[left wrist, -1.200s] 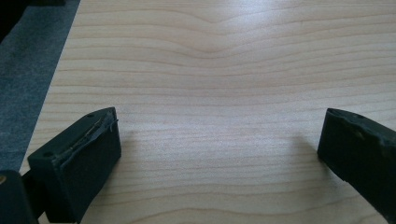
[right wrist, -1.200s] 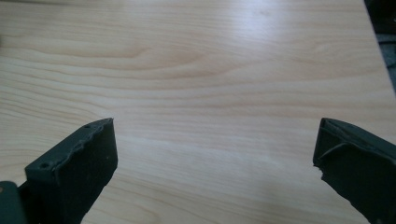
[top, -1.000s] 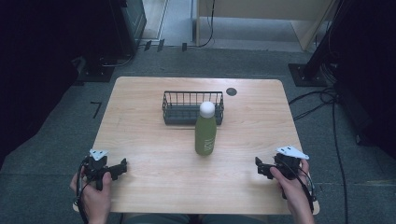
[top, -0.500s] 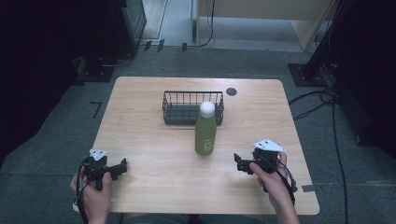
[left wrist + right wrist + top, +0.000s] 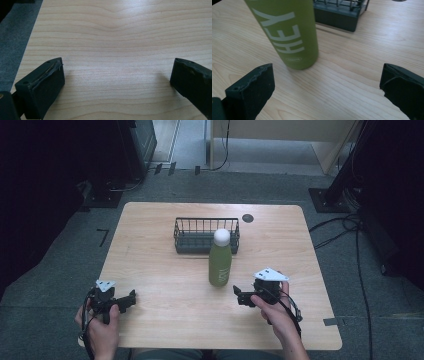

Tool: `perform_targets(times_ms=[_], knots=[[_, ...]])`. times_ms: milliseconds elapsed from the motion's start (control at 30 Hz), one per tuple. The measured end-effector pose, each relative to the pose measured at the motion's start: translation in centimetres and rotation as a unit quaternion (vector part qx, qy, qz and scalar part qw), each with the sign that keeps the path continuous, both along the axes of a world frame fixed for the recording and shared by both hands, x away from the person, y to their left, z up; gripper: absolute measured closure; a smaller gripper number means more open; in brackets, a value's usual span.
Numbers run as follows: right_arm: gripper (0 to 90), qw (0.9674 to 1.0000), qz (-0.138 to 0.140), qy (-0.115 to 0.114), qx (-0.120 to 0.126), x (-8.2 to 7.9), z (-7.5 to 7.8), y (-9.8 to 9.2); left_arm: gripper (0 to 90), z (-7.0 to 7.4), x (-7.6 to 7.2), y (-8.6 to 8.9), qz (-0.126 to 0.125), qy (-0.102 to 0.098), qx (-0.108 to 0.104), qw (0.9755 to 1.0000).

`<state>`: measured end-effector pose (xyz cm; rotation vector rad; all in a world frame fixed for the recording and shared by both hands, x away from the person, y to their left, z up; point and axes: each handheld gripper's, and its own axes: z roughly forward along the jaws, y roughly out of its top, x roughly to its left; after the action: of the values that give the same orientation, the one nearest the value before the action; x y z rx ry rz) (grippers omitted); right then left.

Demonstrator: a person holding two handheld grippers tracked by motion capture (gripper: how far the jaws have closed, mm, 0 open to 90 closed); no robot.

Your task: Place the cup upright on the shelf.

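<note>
One dark wire basket (image 5: 206, 235) sat toward the table's (image 5: 150, 265) far side, its inside too small to make out; one green bottle (image 5: 220, 259) with a white cap stood upright just before it, its top cut off in the right gripper view; the right gripper (image 5: 241, 296), near the bottle, was spread; the left gripper (image 5: 131, 299), well apart, was spread too.

Wooden table (image 5: 160, 270) on grey carpet (image 5: 60, 270), cables (image 5: 345, 227), dark equipment stands (image 5: 327, 200) beyond.

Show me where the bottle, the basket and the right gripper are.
bottle (image 5: 220, 265), high view, green body.
basket (image 5: 206, 220), high view, far rim.
right gripper (image 5: 239, 296), high view, between its jaw tips.
</note>
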<state>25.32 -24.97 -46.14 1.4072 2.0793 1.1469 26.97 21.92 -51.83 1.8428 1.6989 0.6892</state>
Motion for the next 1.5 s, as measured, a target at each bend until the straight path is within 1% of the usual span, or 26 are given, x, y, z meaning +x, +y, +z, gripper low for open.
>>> perform_targets(times_ms=[33, 67, 133, 233, 267, 333, 367, 500, 733, 800, 833, 933, 1033, 1100, 1167, 1267, 1300, 1333, 1367, 1400, 1433, 1467, 1500], knots=[[0.0, 1.0000, 0.008, -0.001, 0.000, 0.1, 0.0, 0.6, 0.0, 0.0, 0.0, 0.0, 0.000, 0.000, 0.000, 1.0000], [0.0, 1.0000, 0.008, -0.001, 0.000, 0.1, 0.0, 0.6, 0.0, 0.0, 0.0, 0.0, 0.000, 0.000, 0.000, 1.0000], [0.0, 0.9998, 0.017, -0.004, 0.005, 0.2, 0.2, 1.3, 0.0, 0.0, 0.0, 0.0, 0.000, 0.000, 0.000, 1.0000], [0.0, 0.9997, 0.022, -0.005, 0.010, 0.2, 0.3, 1.7, 0.0, 0.0, 0.0, 0.0, 0.000, 0.000, 0.000, 1.0000], [0.0, 0.9994, 0.031, -0.007, 0.014, 0.2, 0.4, 2.2, 0.0, 0.0, 0.0, 0.0, 0.000, 0.000, 0.000, 1.0000], [0.0, 0.9992, 0.034, -0.010, 0.016, 0.2, 0.4, 2.4, 0.0, 0.0, 0.0, 0.0, 0.000, 0.000, 0.000, 1.0000], [0.0, 0.9988, 0.043, -0.012, 0.018, 0.2, 0.5, 2.8, 0.0, 0.0, 0.0, 0.0, 0.000, 0.000, 0.000, 1.0000], [0.0, 0.9983, 0.051, -0.015, 0.023, 0.4, 0.7, 3.4, 0.0, 0.0, 0.0, 0.0, -0.001, 0.000, 0.000, 1.0000], [0.0, 0.9978, 0.056, -0.022, 0.027, 0.3, 1.2, 4.3, 0.0, 0.0, 0.0, 0.0, -0.001, 0.000, 0.000, 1.0000], [0.0, 0.9976, 0.057, -0.023, 0.030, 0.4, 1.3, 4.5, 0.0, 0.0, 0.0, 0.0, -0.001, 0.000, 0.000, 1.0000], [0.0, 0.9974, 0.057, -0.024, 0.036, 0.5, 1.4, 4.6, 0.0, 0.0, 0.0, 0.0, -0.002, 0.000, 0.000, 1.0000], [0.2, 0.9972, 0.057, -0.025, 0.041, 0.6, 1.4, 4.8, 0.0, 0.0, 0.0, 0.0, -0.001, 0.000, 0.000, 1.0000], [0.4, 0.9971, 0.056, -0.033, 0.040, 0.6, 1.4, 5.3, 0.0, 0.0, 0.0, 0.0, -0.002, 0.000, 0.000, 1.0000], [1.9, 0.9974, 0.050, -0.039, 0.034, 0.6, 1.5, 5.7, 0.0, 0.0, 0.0, 0.0, -0.002, 0.000, 0.000, 1.0000], [4.2, 0.9974, 0.040, -0.052, 0.030, 0.6, 1.6, 6.2, 0.0, 0.0, 0.0, 0.0, -0.003, 0.000, 0.000, 1.0000], [5.9, 0.9972, 0.033, -0.059, 0.031, 0.7, 1.6, 6.5, 0.0, 0.0, 0.0, 0.0, -0.003, 0.000, 0.000, 1.0000], [7.2, 0.9970, 0.025, -0.067, 0.030, 0.8, 1.6, 6.8, 0.0, 0.0, 0.0, 0.0, -0.004, 0.000, 0.001, 1.0000], [7.2, 0.9970, 0.025, -0.067, 0.030, 0.8, 1.6, 6.8, 0.0, 0.0, 0.0, 0.0, -0.004, 0.000, 0.001, 1.0000], [8.6, 0.9967, 0.014, -0.077, 0.024, 0.8, 1.6, 7.1, 0.0, 0.0, 0.0, 0.0, -0.004, 0.000, 0.001, 1.0000], [8.6, 0.9967, 0.014, -0.077, 0.024, 0.8, 1.6, 7.1, 0.0, 0.0, 0.0, 0.0, -0.004, 0.000, 0.001, 1.0000], [11.2, 0.9962, 0.001, -0.083, 0.027, 0.9, 1.5, 7.1, 0.0, 0.0, 0.0, 0.0, -0.004, 0.000, 0.000, 1.0000], [11.2, 0.9962, 0.001, -0.083, 0.027, 0.9, 1.5, 7.1, 0.0, 0.0, 0.0, 0.0, -0.004, 0.000, 0.001, 1.0000], [12.7, 0.9960, -0.006, -0.085, 0.028, 1.0, 1.5, 7.2, 0.0, 0.0, 0.0, 0.0, -0.004, 0.000, 0.000, 1.0000]])
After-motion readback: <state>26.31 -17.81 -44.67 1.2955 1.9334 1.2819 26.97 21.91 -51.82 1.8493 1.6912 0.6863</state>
